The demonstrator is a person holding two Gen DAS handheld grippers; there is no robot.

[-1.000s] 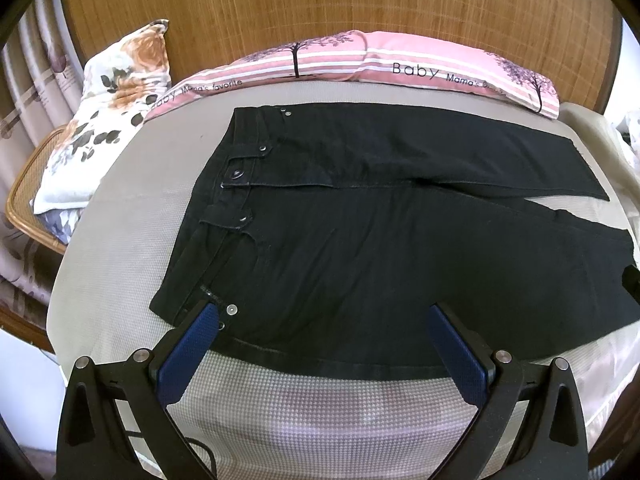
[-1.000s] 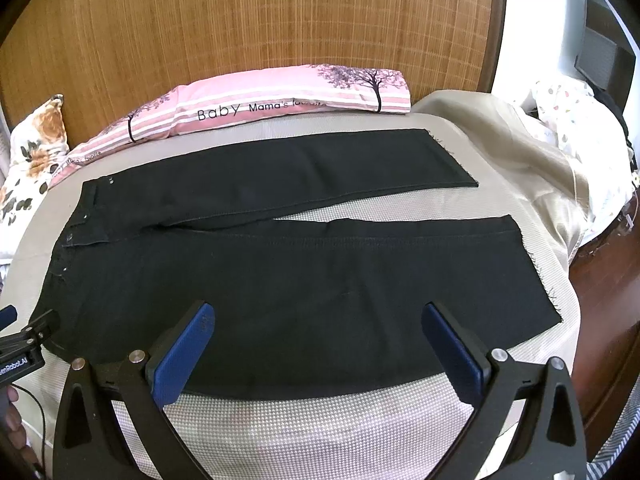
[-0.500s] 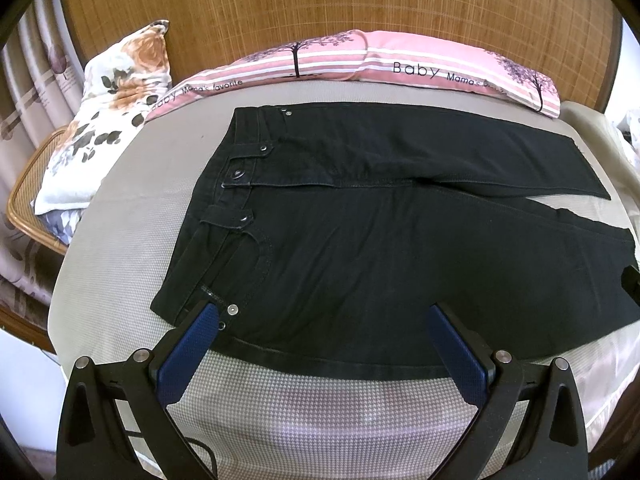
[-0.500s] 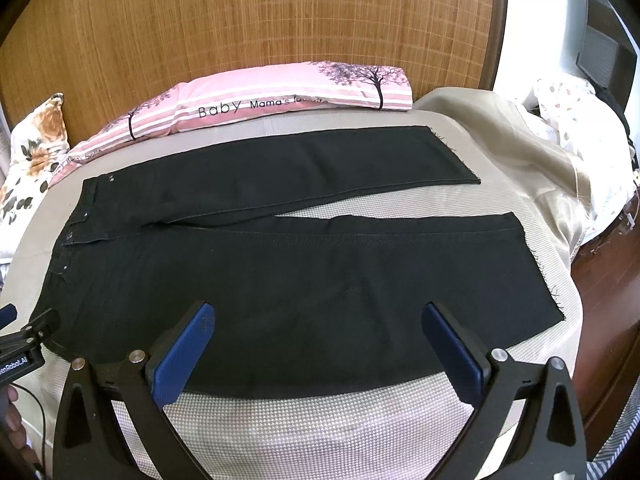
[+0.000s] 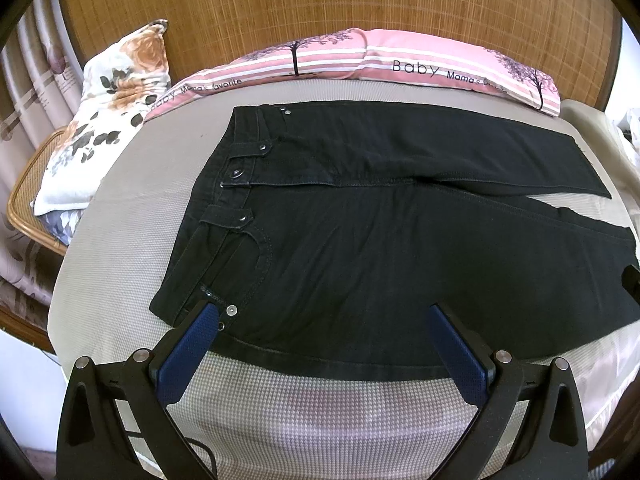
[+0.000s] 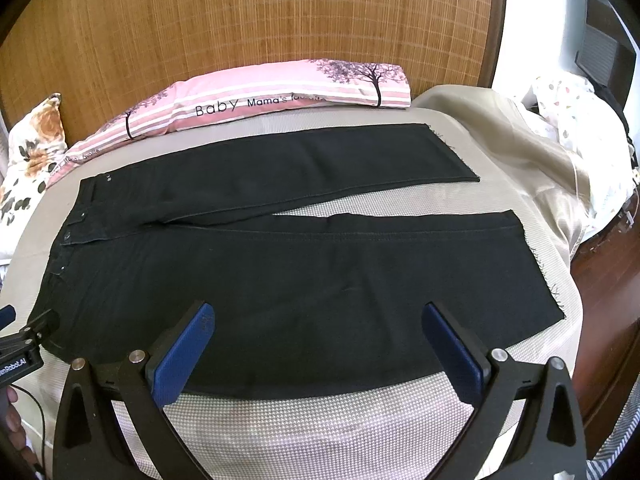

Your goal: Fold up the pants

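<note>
Black pants [image 5: 380,240] lie flat on the bed, waistband to the left, both legs spread out to the right. My left gripper [image 5: 320,312] is open and empty, hovering over the near edge of the pants by the waist and hip pocket. My right gripper [image 6: 318,312] is open and empty over the near edge of the nearer leg [image 6: 320,288]. The farther leg [image 6: 300,168] lies apart from it, with a wedge of bed showing between the hems. The left gripper's tip shows at the left edge of the right wrist view [image 6: 24,344].
The bed [image 5: 320,408] has a light houndstooth cover. A pink striped pillow [image 5: 400,60] lies along the woven headboard. A floral pillow [image 5: 108,120] is at the far left by a rattan chair. A beige blanket [image 6: 520,152] is bunched at the right.
Both grippers have shifted only very slightly; the pants lie as before.
</note>
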